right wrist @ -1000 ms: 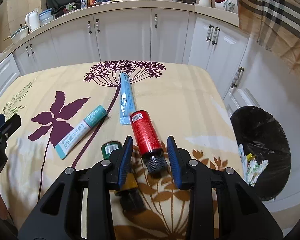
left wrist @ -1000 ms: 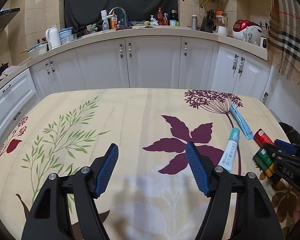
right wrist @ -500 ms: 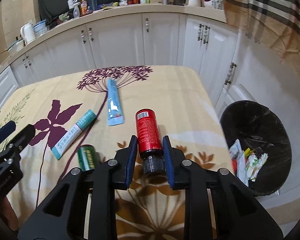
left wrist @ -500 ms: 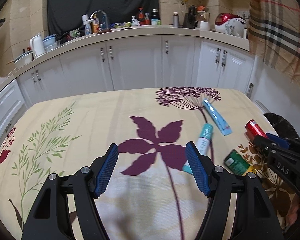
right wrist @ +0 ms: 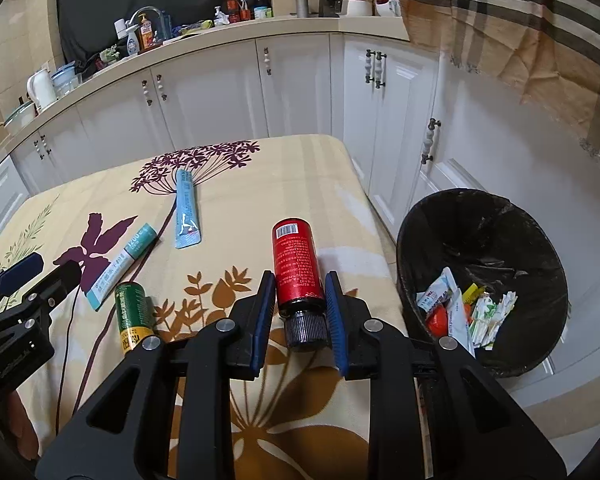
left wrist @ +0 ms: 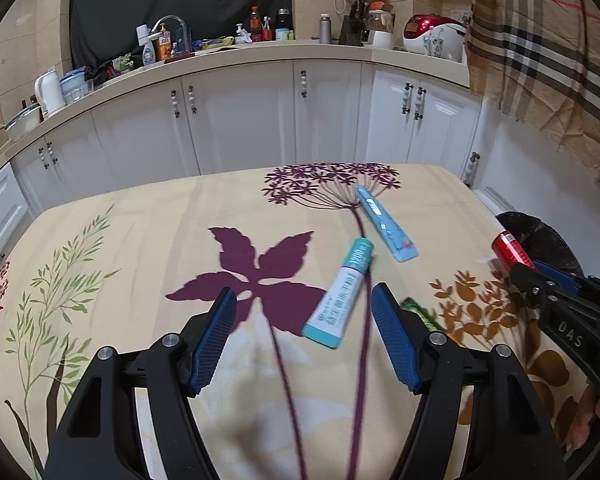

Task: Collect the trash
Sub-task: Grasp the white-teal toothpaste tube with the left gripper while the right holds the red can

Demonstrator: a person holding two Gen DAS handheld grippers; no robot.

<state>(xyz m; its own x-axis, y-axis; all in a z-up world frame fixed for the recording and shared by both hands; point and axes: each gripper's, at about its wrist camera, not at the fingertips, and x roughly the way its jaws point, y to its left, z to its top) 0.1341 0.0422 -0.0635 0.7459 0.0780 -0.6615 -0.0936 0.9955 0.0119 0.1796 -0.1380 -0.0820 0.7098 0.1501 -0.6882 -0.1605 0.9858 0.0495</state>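
Note:
My right gripper [right wrist: 300, 286] is shut on a red bottle [right wrist: 296, 264] with a black cap, held just above the table's right edge; the bottle [left wrist: 512, 250] also shows at the right of the left wrist view. My left gripper [left wrist: 304, 308] is open over the flowered tablecloth, nothing between its pads. Just ahead of its right finger lies a teal-and-white tube [left wrist: 342, 294]. A blue sachet [left wrist: 384, 222] lies farther back. A green bottle [right wrist: 132, 314] lies on its side near the tube [right wrist: 122, 262].
A black-lined trash bin [right wrist: 404, 248] stands on the floor right of the table [right wrist: 260, 184], with several wrappers inside. White cabinets and a cluttered counter run behind. A plaid cloth [right wrist: 520, 20] hangs at upper right.
The right gripper's jaws have closed on the red bottle and carried it right, toward the bin. The left gripper has moved right, closer to the teal-and-white tube.

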